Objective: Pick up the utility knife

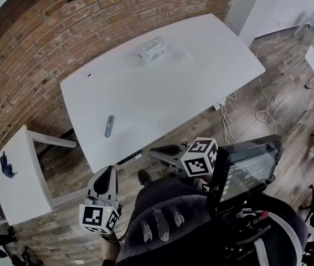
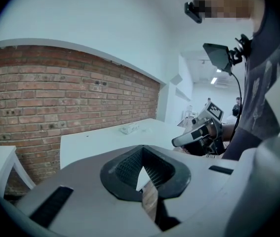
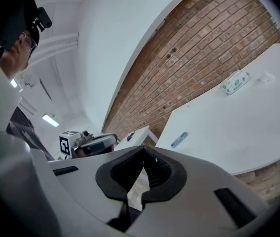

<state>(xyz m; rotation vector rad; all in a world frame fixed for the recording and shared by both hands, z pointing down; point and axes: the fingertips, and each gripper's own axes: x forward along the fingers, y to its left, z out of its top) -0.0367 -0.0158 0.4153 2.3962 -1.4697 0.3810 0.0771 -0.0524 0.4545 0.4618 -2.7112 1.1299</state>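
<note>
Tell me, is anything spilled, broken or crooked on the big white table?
Nothing stands out. The utility knife lies flat near the left end of the table, and a white packet lies flat on the side by the brick wall. No spill or damage shows.

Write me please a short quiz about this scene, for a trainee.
1. True or false: the left gripper is shut and empty.
2. Which lies nearer the person: the knife or the packet?
3. The knife lies on: A the floor, B the white table, C the side table.
Key: 1 true; 2 knife; 3 B.
</note>
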